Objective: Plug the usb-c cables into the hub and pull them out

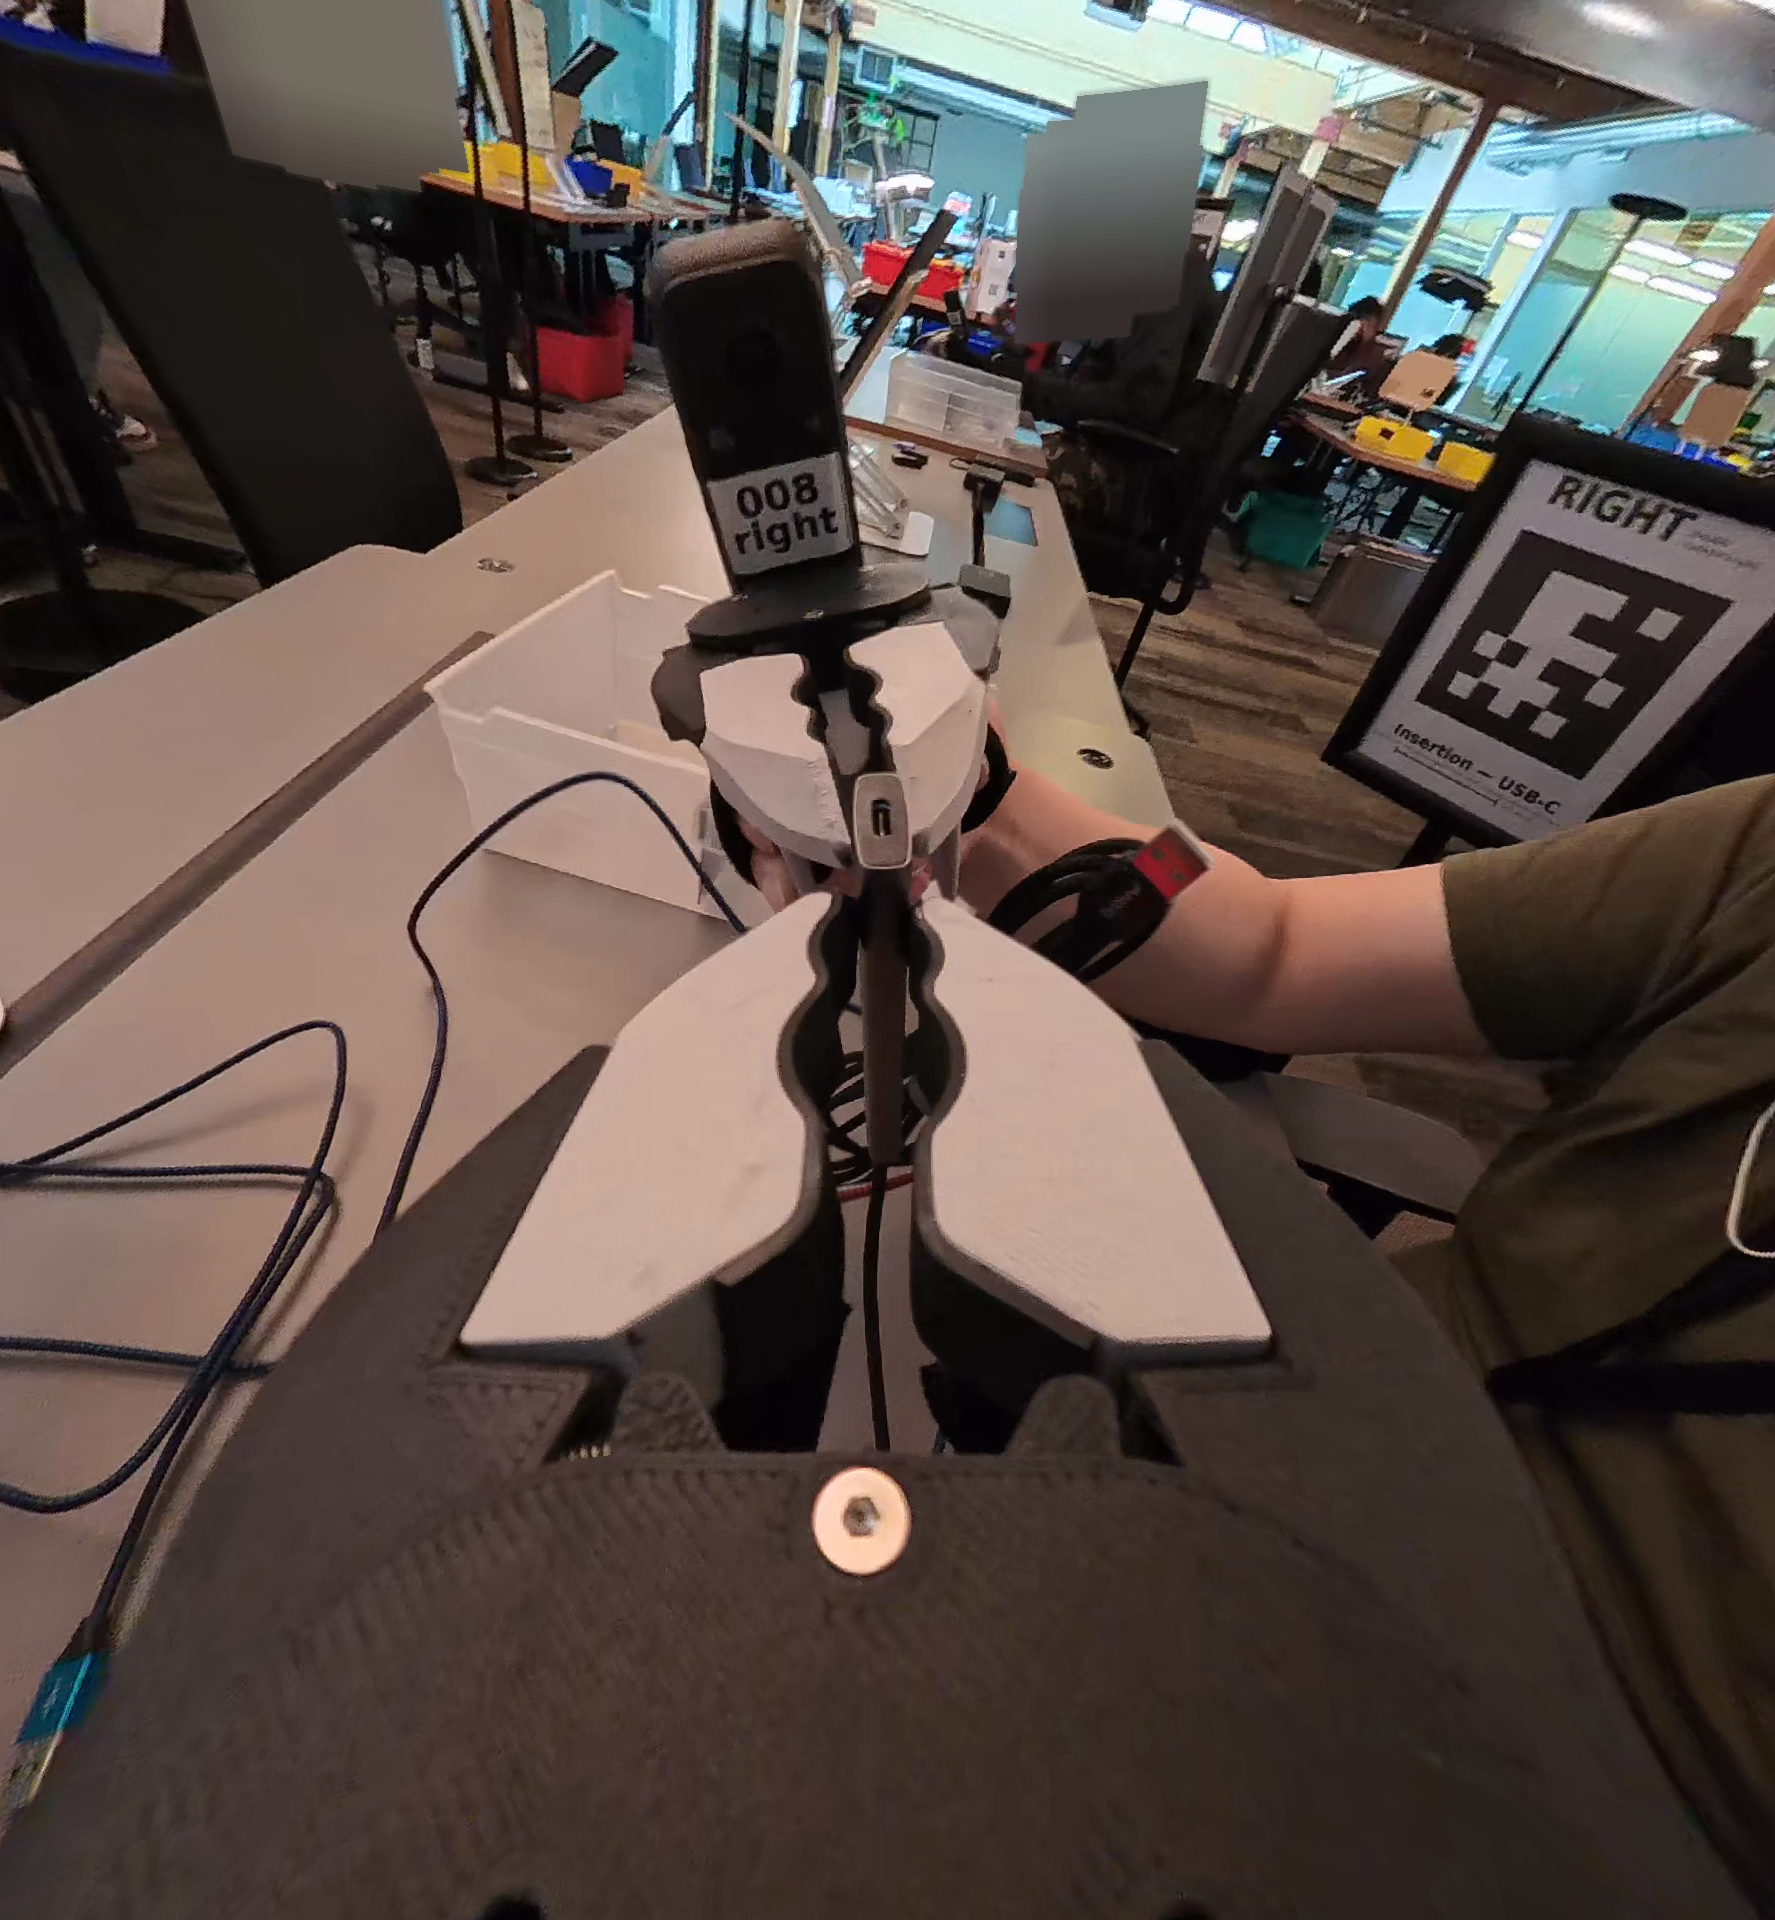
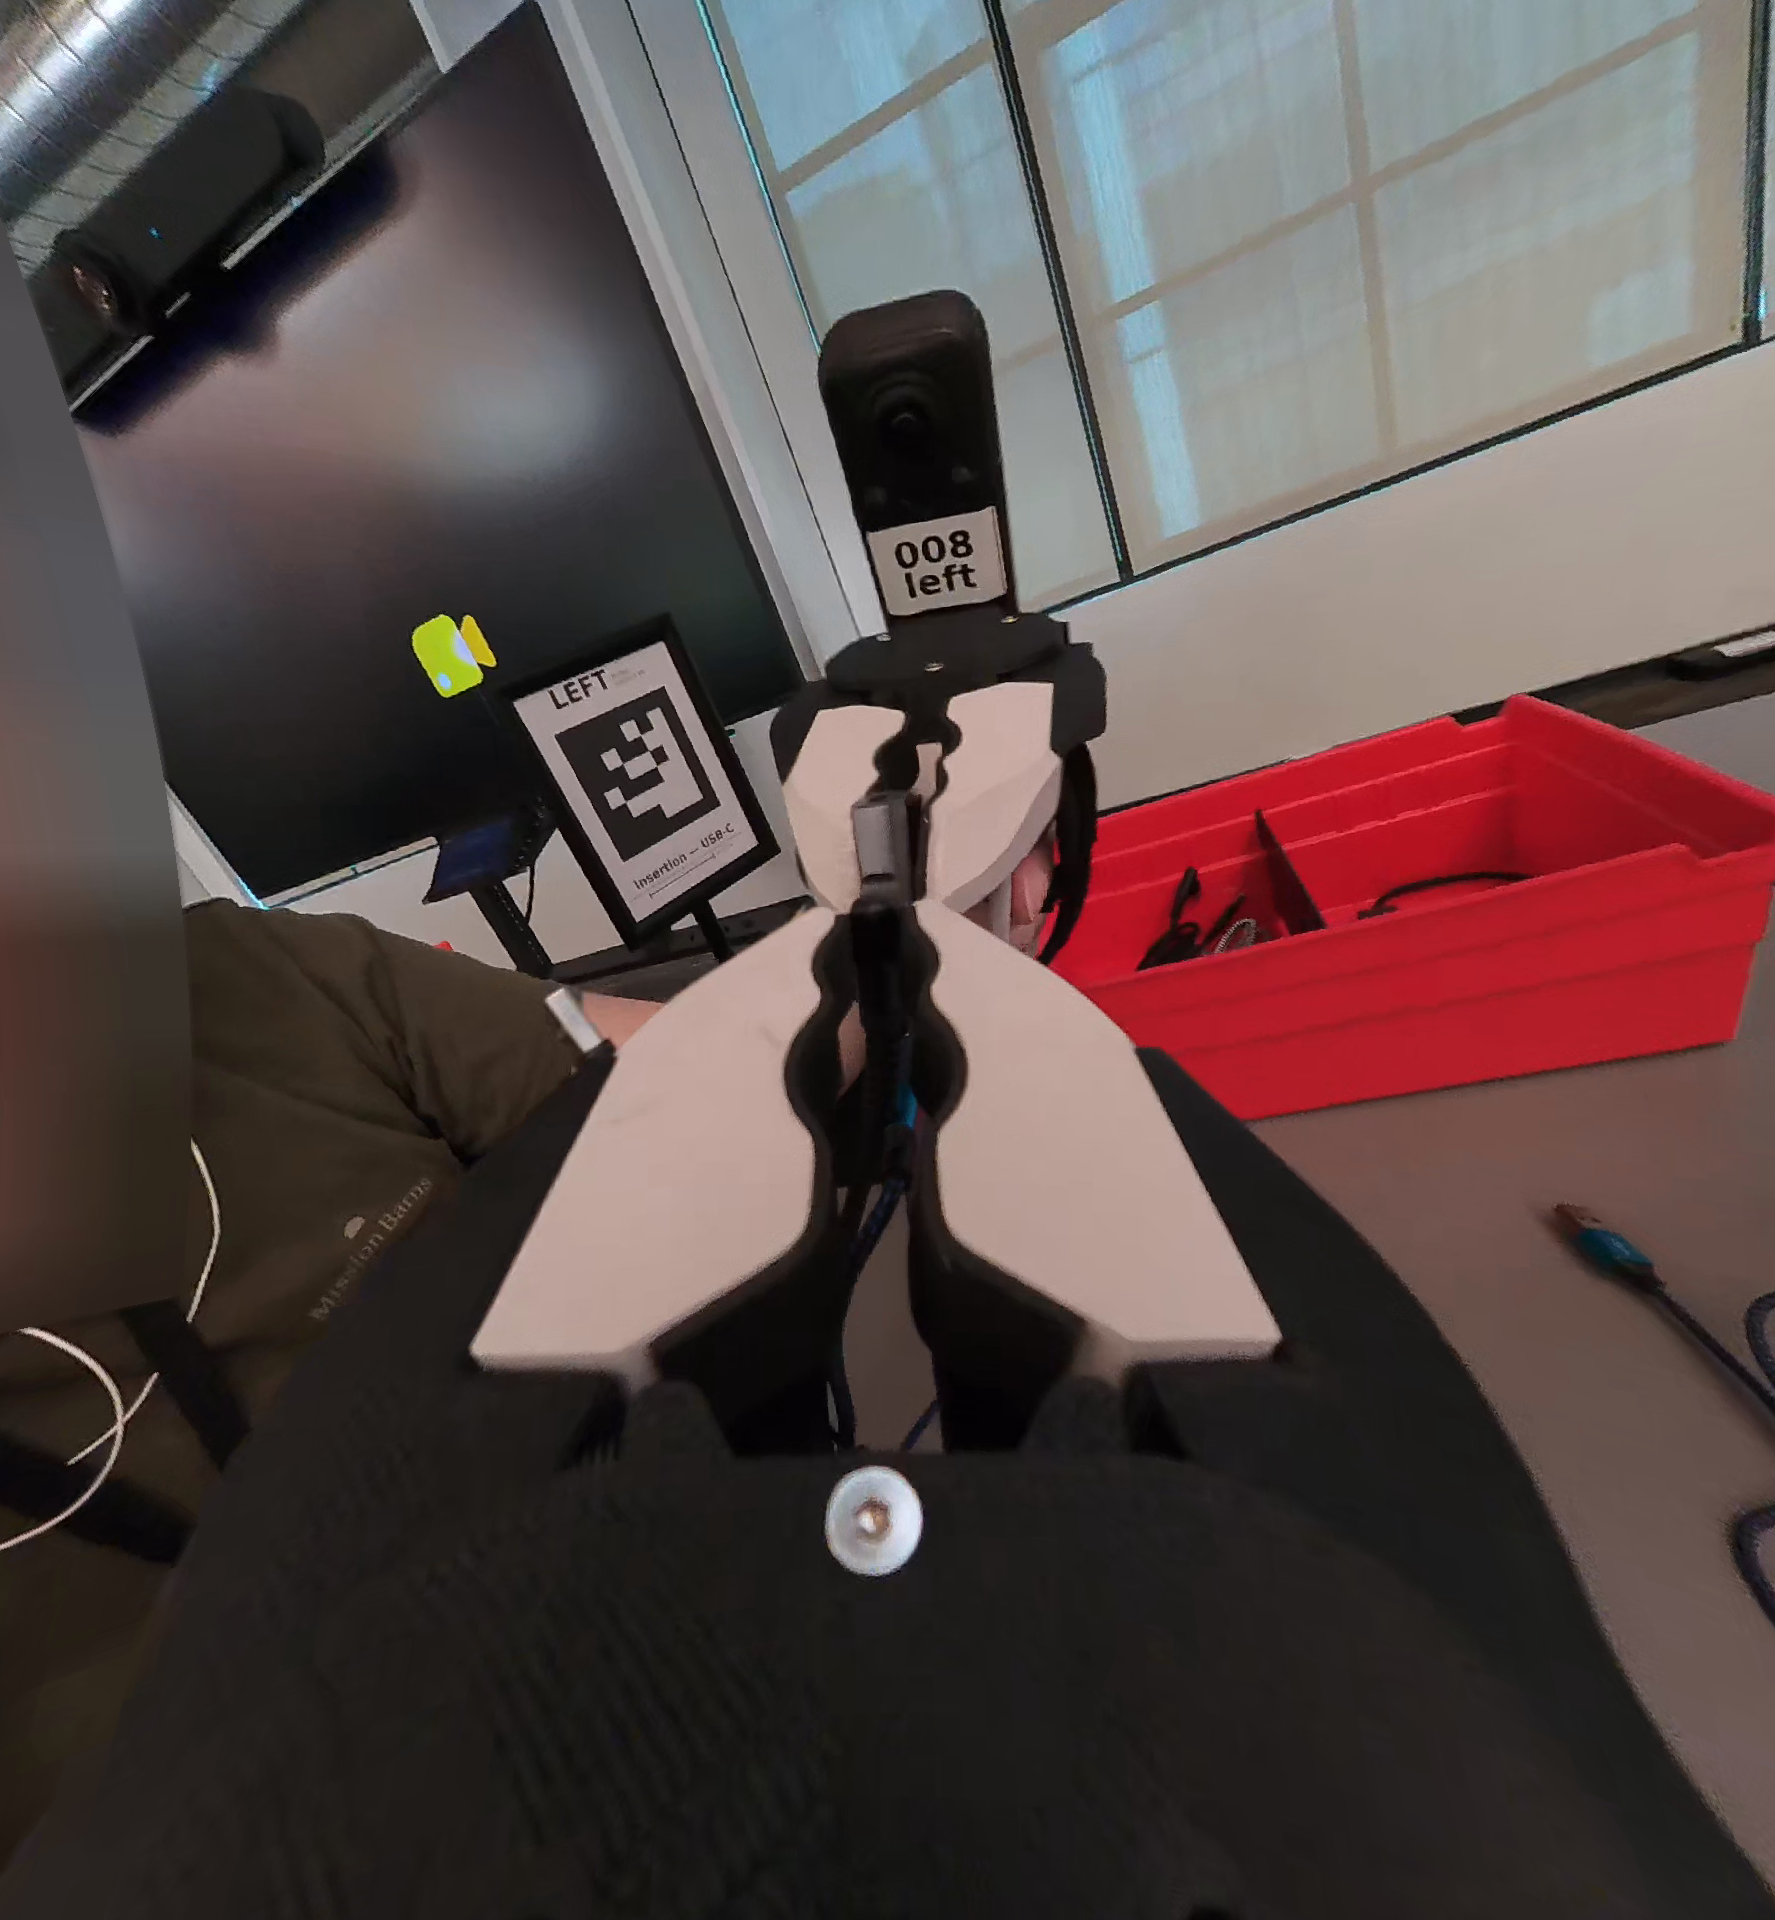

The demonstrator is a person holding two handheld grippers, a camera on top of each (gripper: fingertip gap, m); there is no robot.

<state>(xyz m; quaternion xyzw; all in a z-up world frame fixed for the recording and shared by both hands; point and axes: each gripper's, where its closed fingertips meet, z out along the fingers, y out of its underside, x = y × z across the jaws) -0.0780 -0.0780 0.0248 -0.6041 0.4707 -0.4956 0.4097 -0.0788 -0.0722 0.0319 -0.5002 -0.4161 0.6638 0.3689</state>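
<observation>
- The blue braided cable (image 1: pixel 322 1143) is lying in loose loops toward the table's (image 1: pixel 187 831) left edge, and its blue flat plug (image 2: pixel 1610 1257) is resting on the bare tabletop.
- A white bin (image 1: pixel 550 717) is sitting further back on the table, behind the cable.
- The left gripper (image 1: pixel 878 909) is pinching the hub (image 1: pixel 881 821) with its fingers narrowed onto the slim dark body, holding it in the air above the table's near edge. The hub's silver end is pointing at the opposite gripper.
- The right gripper (image 2: pixel 878 920) is facing it tip to tip, its fingers closed on the black USB-C plug (image 2: pixel 875 935) of the blue cable.
- The plug's tip is meeting the hub's end; I cannot tell whether it is seated in the port.
- A black coiled cable (image 1: pixel 1070 914) with a red plug is hanging just right of the hub, beside the person's forearm.
- A red bin (image 2: pixel 1485 977) is standing behind the left gripper, holding dark cables.
</observation>
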